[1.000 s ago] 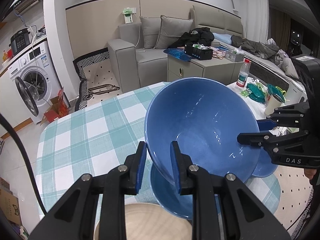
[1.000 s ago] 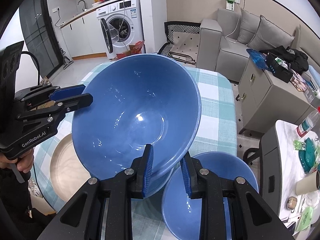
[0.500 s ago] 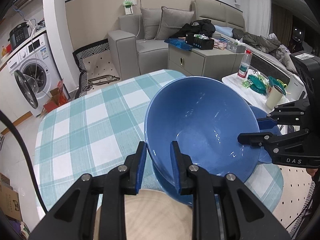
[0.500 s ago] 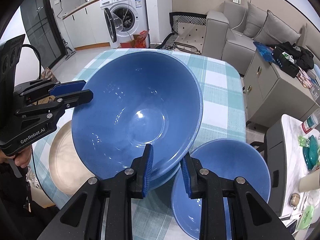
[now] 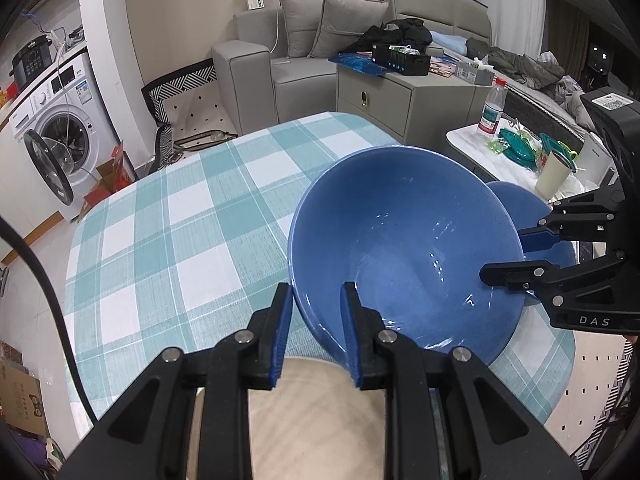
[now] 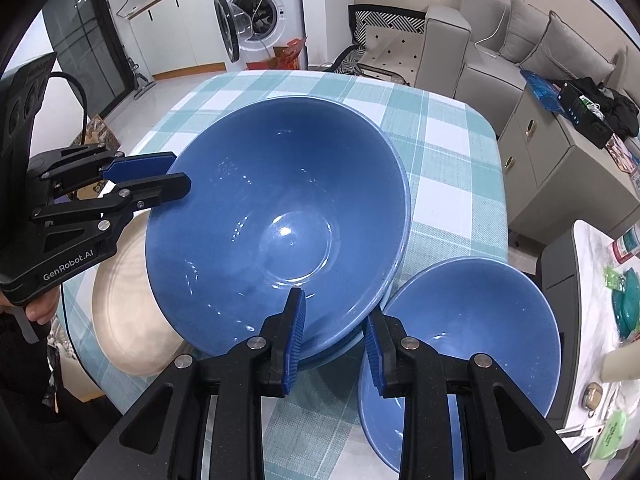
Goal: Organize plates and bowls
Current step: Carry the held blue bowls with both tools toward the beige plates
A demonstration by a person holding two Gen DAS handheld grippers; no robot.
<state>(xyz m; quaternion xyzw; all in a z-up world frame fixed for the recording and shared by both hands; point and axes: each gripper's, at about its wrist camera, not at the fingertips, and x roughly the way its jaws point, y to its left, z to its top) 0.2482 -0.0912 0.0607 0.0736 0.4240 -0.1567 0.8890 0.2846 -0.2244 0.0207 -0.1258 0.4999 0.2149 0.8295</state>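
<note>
Both grippers hold a large blue bowl (image 5: pixel 400 248) (image 6: pixel 280 216) by opposite sides of its rim. My left gripper (image 5: pixel 316 300) (image 6: pixel 160 176) is shut on the rim's near edge in the left wrist view. My right gripper (image 6: pixel 334 312) (image 5: pixel 504 256) is shut on the opposite edge, one finger inside the bowl and one outside. The bowl sits low in a second blue bowl (image 6: pixel 344 354), of which only the rim shows. A third blue bowl (image 6: pixel 472 340) (image 5: pixel 516 204) stands beside them. On the other side lies a beige plate (image 6: pixel 124 312) (image 5: pixel 320 408).
All the dishes stand on a table with a teal and white checked cloth (image 5: pixel 180 220) (image 6: pixel 440 152). Beyond it are a grey sofa (image 5: pixel 288 60), a cabinet (image 5: pixel 400 92), a washing machine (image 6: pixel 256 12) and a side table with a bottle (image 5: pixel 492 108) and a cup (image 5: pixel 552 168).
Both grippers have come down together with the large blue bowl, which has settled into the blue bowl below it. Neither grip has changed.
</note>
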